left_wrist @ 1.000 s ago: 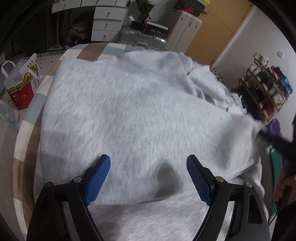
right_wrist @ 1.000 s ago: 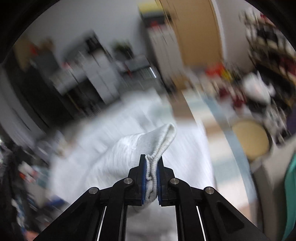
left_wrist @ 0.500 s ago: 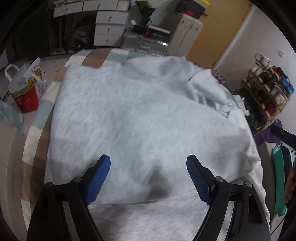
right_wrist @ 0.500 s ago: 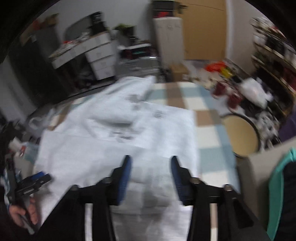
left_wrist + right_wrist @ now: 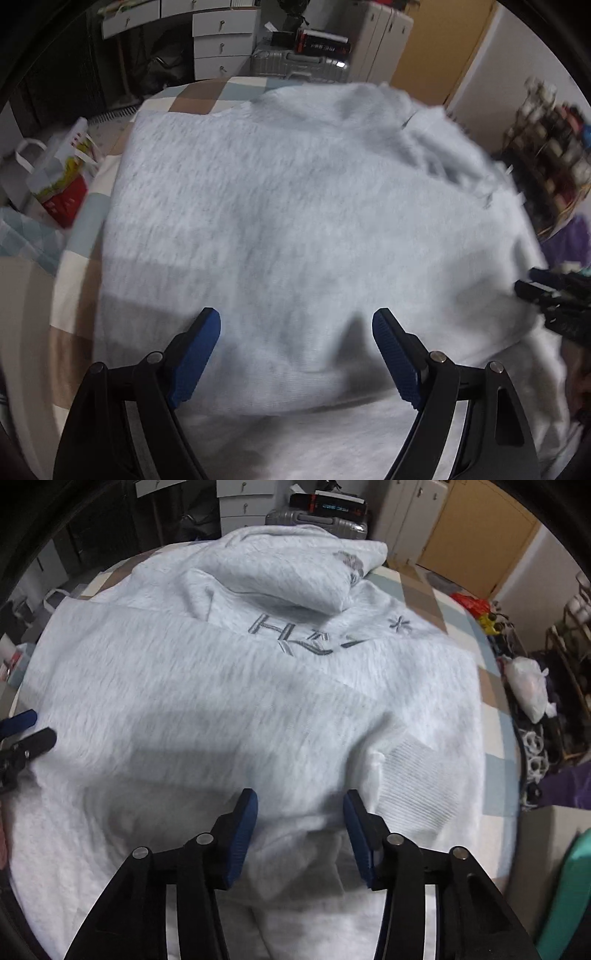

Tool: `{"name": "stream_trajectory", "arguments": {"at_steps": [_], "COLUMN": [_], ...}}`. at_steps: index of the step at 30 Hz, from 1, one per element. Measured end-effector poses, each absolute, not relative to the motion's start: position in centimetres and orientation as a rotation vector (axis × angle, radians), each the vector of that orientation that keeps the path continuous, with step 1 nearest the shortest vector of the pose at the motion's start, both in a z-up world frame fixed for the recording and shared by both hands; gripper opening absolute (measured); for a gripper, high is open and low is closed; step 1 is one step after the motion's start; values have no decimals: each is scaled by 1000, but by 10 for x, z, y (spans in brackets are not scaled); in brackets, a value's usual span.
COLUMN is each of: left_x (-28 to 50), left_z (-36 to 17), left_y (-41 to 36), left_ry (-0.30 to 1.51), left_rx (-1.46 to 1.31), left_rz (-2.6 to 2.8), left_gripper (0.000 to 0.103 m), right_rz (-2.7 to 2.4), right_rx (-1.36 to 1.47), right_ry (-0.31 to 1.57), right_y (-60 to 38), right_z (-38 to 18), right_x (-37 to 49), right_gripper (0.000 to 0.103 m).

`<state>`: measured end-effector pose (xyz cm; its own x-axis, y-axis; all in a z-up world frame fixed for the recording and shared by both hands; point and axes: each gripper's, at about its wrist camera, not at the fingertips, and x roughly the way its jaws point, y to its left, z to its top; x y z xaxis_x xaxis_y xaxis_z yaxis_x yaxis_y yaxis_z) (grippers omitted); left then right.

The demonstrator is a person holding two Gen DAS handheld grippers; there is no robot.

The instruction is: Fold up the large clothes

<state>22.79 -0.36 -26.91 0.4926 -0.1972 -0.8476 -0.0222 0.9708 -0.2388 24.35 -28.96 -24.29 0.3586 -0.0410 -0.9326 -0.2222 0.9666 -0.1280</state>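
A large light grey hooded sweatshirt (image 5: 295, 221) lies spread over a checked bed cover (image 5: 192, 99). My left gripper (image 5: 295, 332) hangs open just above its near part, with nothing pinched. In the right wrist view the sweatshirt (image 5: 221, 701) shows grey lettering (image 5: 295, 635), its hood (image 5: 288, 579) bunched at the far end, and a ribbed cuff (image 5: 417, 775) lying on the body. My right gripper (image 5: 300, 812) points down over the fabric left of that cuff; its jaws are closing, pads apart, and cloth lies below them without being pressed. Each gripper shows at the edge of the other view: right gripper (image 5: 554, 299), left gripper (image 5: 22, 734).
A red and white paper bag (image 5: 59, 177) stands left of the bed. White drawers (image 5: 221, 40) and a silver suitcase (image 5: 295, 66) are beyond the far end. A shoe rack (image 5: 546, 155), a white plastic bag (image 5: 528, 690) and a teal object (image 5: 569, 886) crowd the right side.
My right gripper let go of the ribbed cuff it was shut on, opened, rolled and sank toward the sweatshirt. The sleeve now lies on the body. My left gripper stayed put.
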Motion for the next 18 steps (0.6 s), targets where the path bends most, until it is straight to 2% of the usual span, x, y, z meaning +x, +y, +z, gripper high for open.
{"name": "stream_trajectory", "arguments": {"at_steps": [3,5,9,10,14,16,18], "left_x": [228,236,234,233,226,226,235], "left_z": [-264,-280,-287,-286,-264,-259,-272], "left_y": [-7,-12,-26,-25,-6,0,5], "left_ry": [1025,1085,1075,1086,1041,1006,1052], "left_rx": [-253,-194,-13,-19,-221,-235,-212], "left_rz": [-154,-100,-63,-58,-160,-141,-75], "left_gripper": [81,81,82,82,82,82,82], "right_rz": [143,160,113,119,160,165,135], "right_rx": [-256,-264,-350,-332,-340,-335,-313], "right_ry": [1095,1069,1204,1155,1176,1137,1076], "right_y": [-279,-269,-260,-265,-273,-277,-286], "right_z": [-214,-213,-260,-262,-256,-243,-228], "right_x": [234,233,237,230,225,219,221], "right_gripper": [48,59,59,61,59,59,59]}}
